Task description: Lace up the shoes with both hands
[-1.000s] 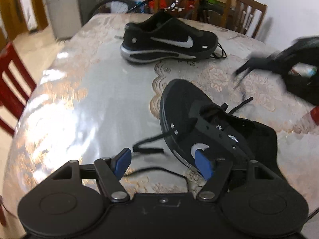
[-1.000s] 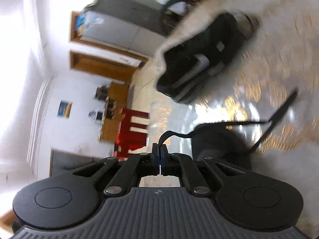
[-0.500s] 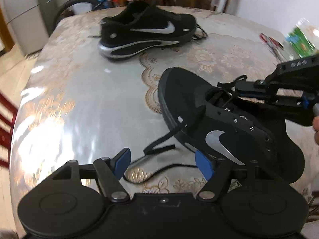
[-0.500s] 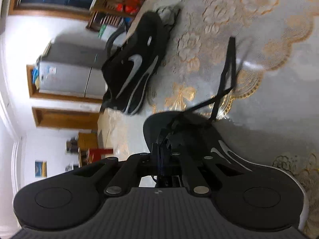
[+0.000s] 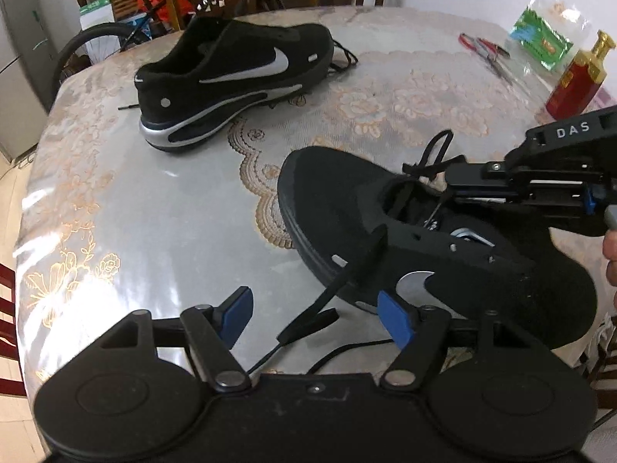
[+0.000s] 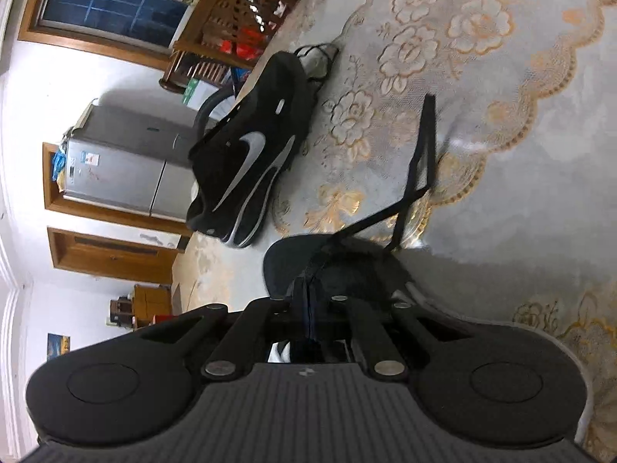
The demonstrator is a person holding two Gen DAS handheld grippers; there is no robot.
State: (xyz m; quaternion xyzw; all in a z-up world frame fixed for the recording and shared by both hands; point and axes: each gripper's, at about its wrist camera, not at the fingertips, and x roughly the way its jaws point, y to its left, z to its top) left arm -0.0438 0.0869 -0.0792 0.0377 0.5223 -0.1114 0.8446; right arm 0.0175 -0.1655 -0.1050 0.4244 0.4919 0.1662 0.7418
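Note:
A black shoe (image 5: pixel 443 254) with a silver swoosh lies near me on the table, toe pointing away. My left gripper (image 5: pixel 316 320) stands open just before its side. One loose black lace end (image 5: pixel 308 324) lies between the blue pads (image 5: pixel 237 316), untouched. My right gripper (image 5: pixel 453 189) comes in from the right over the shoe's throat. It is shut (image 6: pixel 308 289), apparently on the other lace (image 6: pixel 418 177), which loops out past the toe. A second black shoe (image 5: pixel 231 77) stands further back.
The table (image 5: pixel 154 212) has a floral lace cloth under a glossy cover. Red-handled scissors (image 5: pixel 482 48), a green packet (image 5: pixel 540 38) and a red bottle (image 5: pixel 578 81) lie at the far right. A person's fingers (image 5: pixel 611 254) show at the right edge. Chairs and a bicycle stand behind.
My right gripper swung in from the right to the near shoe's throat, lace trailing from it. The left view rolled and sank closer to the shoe's side; its jaws stayed open.

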